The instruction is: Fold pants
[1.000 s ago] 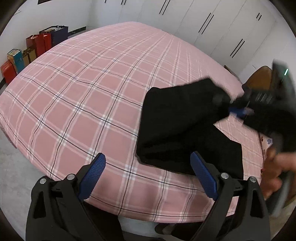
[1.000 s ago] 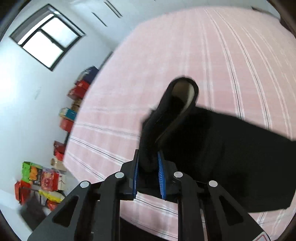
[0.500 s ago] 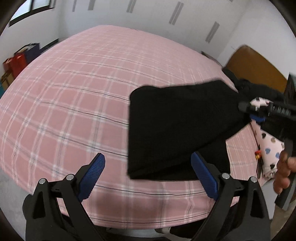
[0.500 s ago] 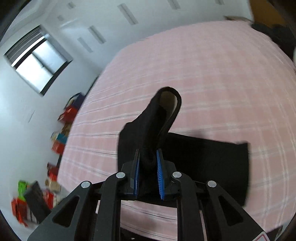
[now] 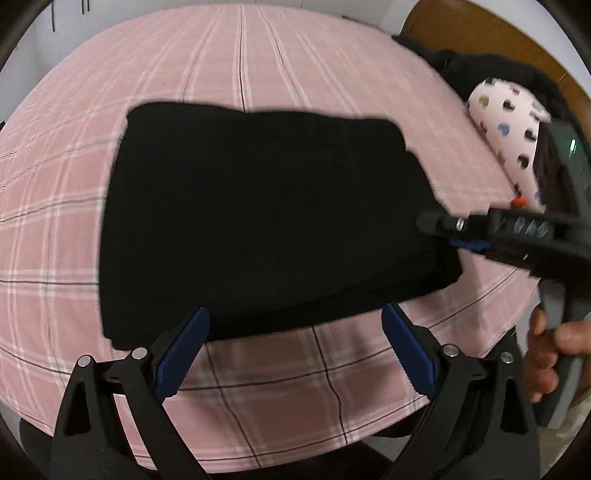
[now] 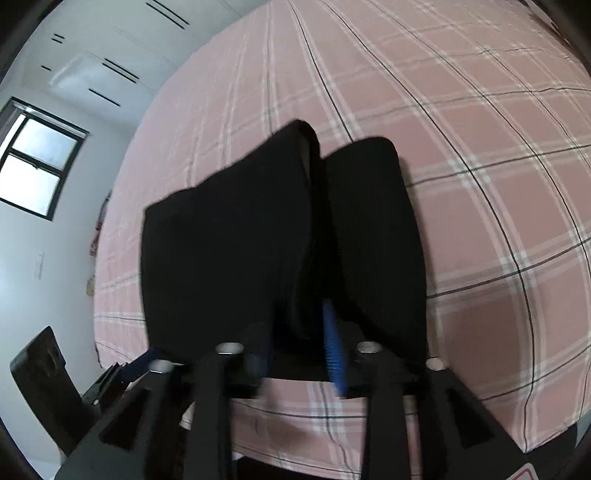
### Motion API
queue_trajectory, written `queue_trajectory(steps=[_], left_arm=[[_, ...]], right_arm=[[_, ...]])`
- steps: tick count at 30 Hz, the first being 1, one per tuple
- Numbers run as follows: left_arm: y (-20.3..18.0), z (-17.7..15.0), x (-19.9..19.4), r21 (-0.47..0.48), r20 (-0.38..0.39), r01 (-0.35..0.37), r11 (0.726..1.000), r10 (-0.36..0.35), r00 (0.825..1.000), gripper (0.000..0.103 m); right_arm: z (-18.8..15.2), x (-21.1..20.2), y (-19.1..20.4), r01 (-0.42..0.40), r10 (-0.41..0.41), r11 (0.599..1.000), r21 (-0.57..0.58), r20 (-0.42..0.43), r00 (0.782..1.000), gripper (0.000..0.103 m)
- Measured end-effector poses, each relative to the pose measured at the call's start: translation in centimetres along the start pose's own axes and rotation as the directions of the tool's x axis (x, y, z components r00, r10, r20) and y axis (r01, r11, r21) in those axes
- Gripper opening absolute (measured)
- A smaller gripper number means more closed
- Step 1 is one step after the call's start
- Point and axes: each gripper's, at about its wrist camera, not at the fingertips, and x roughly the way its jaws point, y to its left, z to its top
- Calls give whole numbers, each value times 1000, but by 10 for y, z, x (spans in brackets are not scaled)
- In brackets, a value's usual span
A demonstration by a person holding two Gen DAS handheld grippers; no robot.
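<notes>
Pants, black and folded into a rough rectangle, lie on a pink plaid bed in the left wrist view. Left gripper hovers at the near edge, jaws spread wide and empty. Right gripper reaches in from the right, pinching the cloth's edge beside a spotted pillow.

Right wrist view: right gripper jaws are clamped on a bunched black fold. Letting go carelessly could probably let the layers slide and skew the fold.

Pink plaid bed, wooden headboard, white wardrobes, window.
</notes>
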Motion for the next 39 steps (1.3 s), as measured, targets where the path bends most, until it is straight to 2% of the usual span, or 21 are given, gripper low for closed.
queue_trajectory(steps=[2, 4, 5, 6, 7, 10, 12, 14, 16, 17, 18, 20, 25, 26, 27, 28, 32, 33, 34, 36, 39], left_arm=[[-2, -2, 8, 2, -22, -11, 1000, 12, 1000, 92], [-4, -2, 13, 6, -33, -25, 1000, 25, 999, 92], [-5, -2, 15, 9, -35, -27, 1000, 27, 999, 92], [-6, 0, 15, 10, -37, -33, 999, 33, 999, 92], [-6, 1, 13, 9, -38, -31, 999, 32, 999, 92], [-5, 8, -5, -18, 6, 22, 1000, -22, 1000, 92], [-4, 14, -24, -27, 59, 64, 998, -63, 996, 93], [-1, 20, -32, -40, 85, 72, 997, -69, 994, 97], [3, 25, -27, -56, 78, 61, 997, -57, 995, 97], [6, 26, -20, -69, 58, 52, 996, -48, 997, 97], [9, 26, -11, -82, 35, 44, 996, -41, 999, 97], [13, 26, 7, -94, -8, 15, 995, -16, 1000, 97], [7, 26, 6, -47, -1, -34, 998, 34, 999, 97], [6, 27, 6, -39, -1, -40, 998, 40, 999, 97], [2, 30, 8, -32, -7, -48, 998, 47, 999, 97], [1, 30, 9, -32, -13, -52, 998, 51, 999, 97], [-1, 31, 13, -32, -21, -68, 997, 68, 997, 97], [-4, 32, 15, -27, -23, -75, 997, 74, 997, 97], [-9, 34, 17, -20, -26, -81, 996, 81, 996, 97], [-10, 35, 19, -6, -32, -101, 995, 101, 994, 97], [-11, 36, 20, 5, -37, -103, 995, 103, 994, 97]], right_arm=[[2, 8, -2, -29, 29, 999, 16, -6, 1000, 57], [5, 17, -1, -73, 74, 997, 32, -14, 997, 57], [6, 24, -1, -101, 102, 994, 36, -25, 994, 54], [6, 28, 1, -107, 108, 994, 31, -32, 994, 29], [8, 24, 7, -121, 121, 993, 15, -21, 992, 16], [10, -19, 25, -142, 148, 987, -74, 81, 986, 15], [7, -44, 24, -120, 133, 987, -107, 129, 983, 15], [4, -53, 12, -51, 69, 992, -120, 154, 986, 15], [2, -37, -10, 5, 5, 997, -81, 120, 993, 15], [-1, -15, -24, 40, -36, 998, -51, 64, 997, 16], [-6, 4, -36, 53, -52, 998, -34, 23, 998, 17], [-9, 4, -38, 16, -16, 1000, -9, 53, 998, 19], [-4, -34, -19, 81, -77, 997, -21, 155, 985, 29], [4, -41, -13, 77, -71, 996, -32, 174, 982, 36], [12, -40, -7, 76, -68, 996, -40, 176, 982, 58], [21, -37, -2, 82, -72, 995, -48, 178, 981, 69], [66, -6, -7, 101, -94, 993, -60, 118, 989, 69], [71, 4, -7, 106, -99, 992, -68, 97, 990, 68], [74, 14, -3, 116, -109, 990, -82, 79, 991, 57], [75, 18, 1, 95, -89, 990, -100, 65, 994, 25], [70, -3, -5, 95, -84, 994, -60, 166, 983, 25]])
